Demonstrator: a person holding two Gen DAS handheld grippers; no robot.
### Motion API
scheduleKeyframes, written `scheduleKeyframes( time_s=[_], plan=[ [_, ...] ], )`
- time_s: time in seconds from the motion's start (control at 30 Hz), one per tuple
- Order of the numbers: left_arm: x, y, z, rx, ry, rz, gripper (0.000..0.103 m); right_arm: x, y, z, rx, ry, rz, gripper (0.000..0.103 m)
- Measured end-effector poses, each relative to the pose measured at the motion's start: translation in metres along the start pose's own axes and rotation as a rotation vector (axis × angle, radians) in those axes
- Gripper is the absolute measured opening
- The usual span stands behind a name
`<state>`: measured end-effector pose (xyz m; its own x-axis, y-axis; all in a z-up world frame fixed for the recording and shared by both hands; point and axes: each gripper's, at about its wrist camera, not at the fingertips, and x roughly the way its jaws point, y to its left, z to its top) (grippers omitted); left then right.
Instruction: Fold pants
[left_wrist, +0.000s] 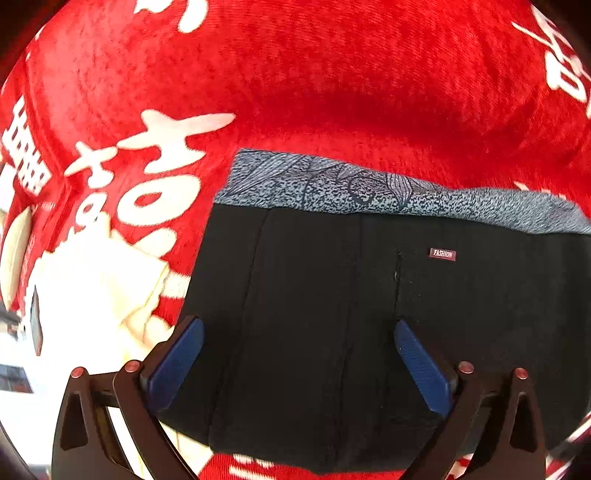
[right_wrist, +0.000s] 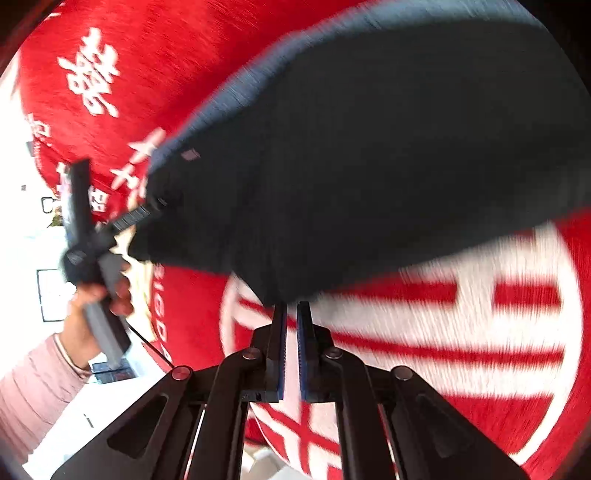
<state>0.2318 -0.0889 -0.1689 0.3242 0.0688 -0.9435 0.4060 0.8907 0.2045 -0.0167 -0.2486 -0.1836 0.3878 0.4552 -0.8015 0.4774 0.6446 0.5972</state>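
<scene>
The black pants (left_wrist: 314, 314) lie folded on a red blanket (left_wrist: 332, 74), with a small "FASHION" label (left_wrist: 442, 254) and a grey patterned lining (left_wrist: 332, 184) along the far edge. My left gripper (left_wrist: 299, 332) is open above the pants, its blue pads wide apart and empty. In the right wrist view the pants (right_wrist: 369, 166) are blurred by motion. My right gripper (right_wrist: 291, 308) has its fingers nearly together just off the near corner of the pants; no cloth shows between the pads. The left gripper (right_wrist: 147, 210) shows at the pants' left edge, held by a hand.
The red blanket with white characters (right_wrist: 110, 55) covers the surface. A cream cloth (left_wrist: 99, 291) lies left of the pants. The person's hand and pink sleeve (right_wrist: 40, 376) are at the lower left of the right wrist view.
</scene>
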Motion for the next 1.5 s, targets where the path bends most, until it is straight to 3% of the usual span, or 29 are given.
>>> scheduleKeyframes(
  time_s=[0.1, 0.17, 0.3, 0.37, 0.47, 0.53, 0.7, 0.8, 0.93, 1.1, 1.17, 1.3, 1.4, 1.5],
  plan=[
    [-0.022, -0.011, 0.005, 0.037, -0.051, -0.038, 0.103, -0.021, 0.000, -0.012, -0.042, 0.008, -0.032, 0.007],
    [-0.029, -0.020, 0.014, 0.061, -0.083, -0.050, 0.103, -0.044, 0.003, -0.007, -0.090, -0.041, -0.071, 0.018],
    [-0.009, -0.035, 0.037, 0.049, -0.065, -0.020, 0.103, -0.083, 0.000, 0.034, -0.164, -0.188, -0.204, 0.028],
    [0.012, -0.039, 0.043, 0.042, -0.025, 0.043, 0.103, -0.088, -0.010, 0.058, -0.161, -0.219, -0.252, 0.036],
    [0.012, -0.035, 0.042, -0.017, -0.005, 0.028, 0.103, -0.077, -0.044, 0.083, -0.116, -0.170, -0.400, 0.038],
    [-0.002, -0.040, 0.036, 0.006, 0.011, 0.015, 0.103, -0.095, -0.067, 0.082, -0.049, -0.199, -0.314, 0.040],
    [-0.057, -0.084, 0.011, 0.127, -0.030, -0.048, 0.103, -0.149, -0.095, 0.052, 0.044, -0.261, -0.315, 0.049],
    [-0.089, -0.128, -0.002, 0.193, -0.055, -0.112, 0.103, -0.174, -0.110, 0.039, 0.063, -0.280, -0.364, 0.057],
    [-0.122, -0.206, -0.013, 0.286, -0.094, -0.179, 0.103, -0.211, -0.161, 0.027, 0.164, -0.301, -0.398, 0.058],
    [-0.135, -0.284, -0.014, 0.325, -0.094, -0.226, 0.103, -0.254, -0.216, 0.023, 0.268, -0.353, -0.467, 0.056],
    [-0.135, -0.303, -0.009, 0.309, -0.088, -0.231, 0.103, -0.267, -0.227, 0.029, 0.261, -0.380, -0.475, 0.035],
    [-0.132, -0.345, 0.004, 0.255, -0.080, -0.247, 0.103, -0.272, -0.231, 0.073, 0.192, -0.414, -0.418, 0.033],
    [-0.122, -0.374, 0.010, 0.236, -0.091, -0.204, 0.103, -0.248, -0.215, 0.112, 0.086, -0.396, -0.353, 0.033],
    [-0.098, -0.381, 0.012, 0.211, -0.043, -0.171, 0.103, -0.221, -0.208, 0.145, -0.005, -0.357, -0.325, 0.033]
  ],
)
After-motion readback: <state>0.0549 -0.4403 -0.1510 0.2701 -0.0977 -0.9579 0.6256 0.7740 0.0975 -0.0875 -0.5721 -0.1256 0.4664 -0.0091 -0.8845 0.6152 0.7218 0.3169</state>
